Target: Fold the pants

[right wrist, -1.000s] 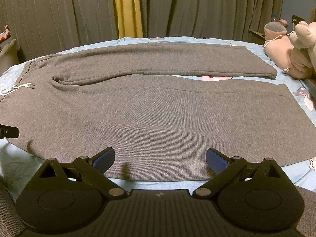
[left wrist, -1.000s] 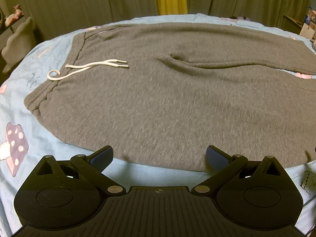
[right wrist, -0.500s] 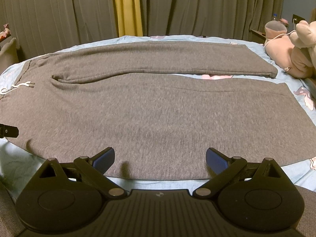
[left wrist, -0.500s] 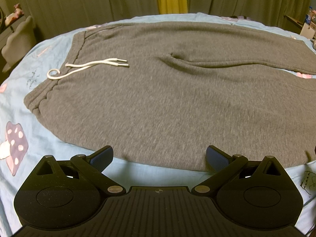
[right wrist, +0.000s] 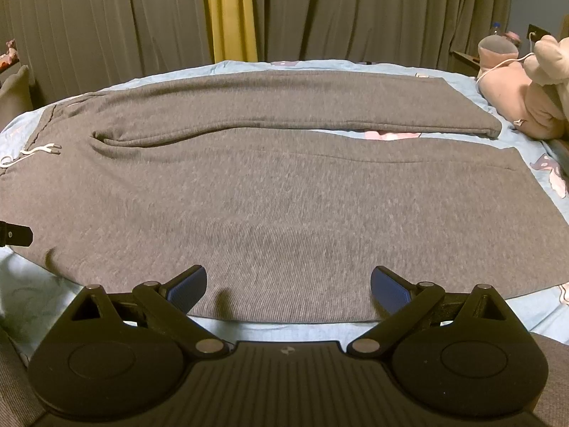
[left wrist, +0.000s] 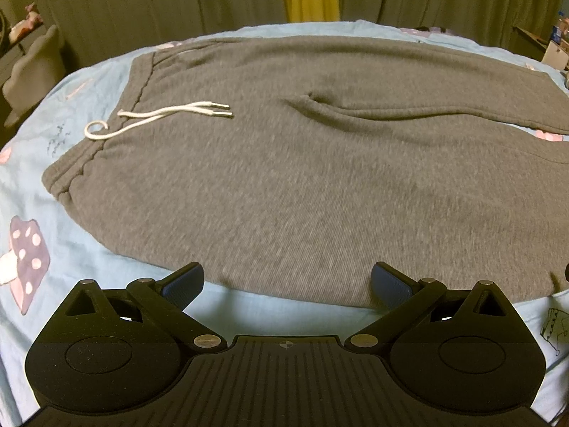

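Observation:
Grey sweatpants [left wrist: 284, 185] lie flat on a light blue bed sheet [left wrist: 270, 311], waistband to the left with a white drawstring [left wrist: 160, 117] on top. In the right wrist view the pants [right wrist: 284, 206] spread with both legs running right, the far leg [right wrist: 302, 103] apart from the near one. My left gripper [left wrist: 286, 281] is open and empty, just over the near edge by the waist end. My right gripper [right wrist: 288, 281] is open and empty over the near leg's near edge. The left gripper's tip [right wrist: 16, 235] shows at the right view's left edge.
Pink plush toys [right wrist: 522, 96] lie at the right end of the bed beyond the leg cuffs. Dark curtains with a yellow strip [right wrist: 231, 14] hang behind the bed. A grey cushion [left wrist: 33, 71] stands at the far left.
Both views have crept slightly closer to the pants' near edge. Both grippers stay open and empty.

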